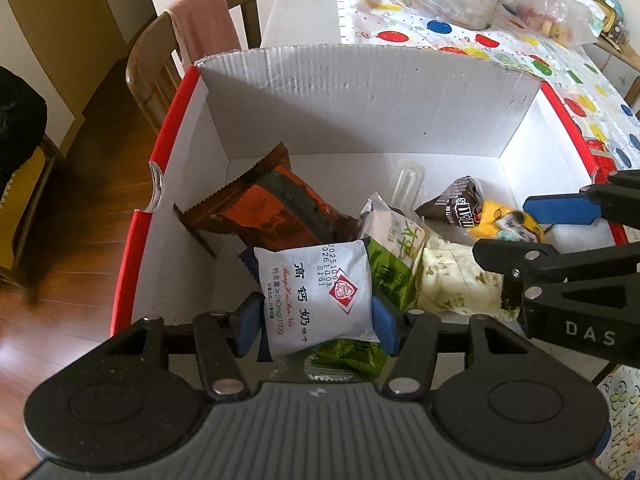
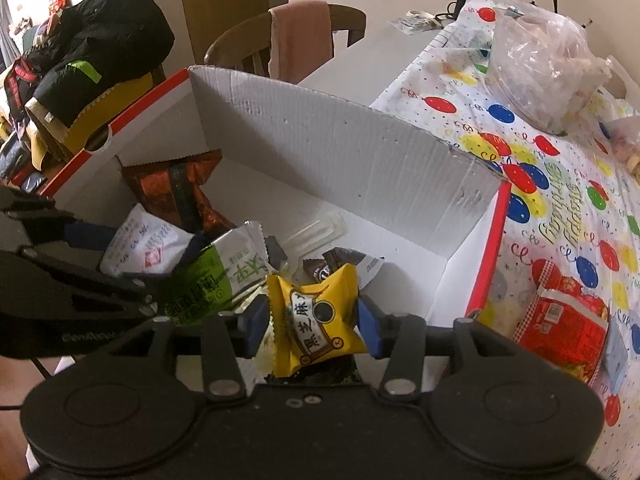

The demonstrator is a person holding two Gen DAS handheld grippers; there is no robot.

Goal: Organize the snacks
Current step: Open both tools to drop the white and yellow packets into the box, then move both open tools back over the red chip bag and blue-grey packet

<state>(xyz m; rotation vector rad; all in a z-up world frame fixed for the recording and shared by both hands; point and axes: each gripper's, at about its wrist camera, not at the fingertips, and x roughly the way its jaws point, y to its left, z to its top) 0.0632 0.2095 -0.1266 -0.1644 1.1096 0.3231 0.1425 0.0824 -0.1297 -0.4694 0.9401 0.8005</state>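
A white cardboard box (image 1: pixel 360 96) with red edges stands on the table and holds several snacks. My left gripper (image 1: pixel 316 314) is shut on a pale blue biscuit packet (image 1: pixel 316 296) over the box's near left part. My right gripper (image 2: pixel 312 326) is shut on a yellow snack packet (image 2: pixel 316 316) over the box's near side; the same packet shows in the left wrist view (image 1: pixel 504 220). Inside lie a brown-orange bag (image 1: pixel 276 208), a green and white packet (image 1: pixel 396 256), a brown M&M's bag (image 1: pixel 460 204) and a cream packet (image 1: pixel 456 280).
A balloon-print tablecloth (image 2: pixel 560 184) covers the table right of the box. A red snack packet (image 2: pixel 560 320) lies on it near the box. Clear plastic bags (image 2: pixel 540 64) sit further back. A wooden chair with a pink towel (image 1: pixel 204 24) stands beyond the box.
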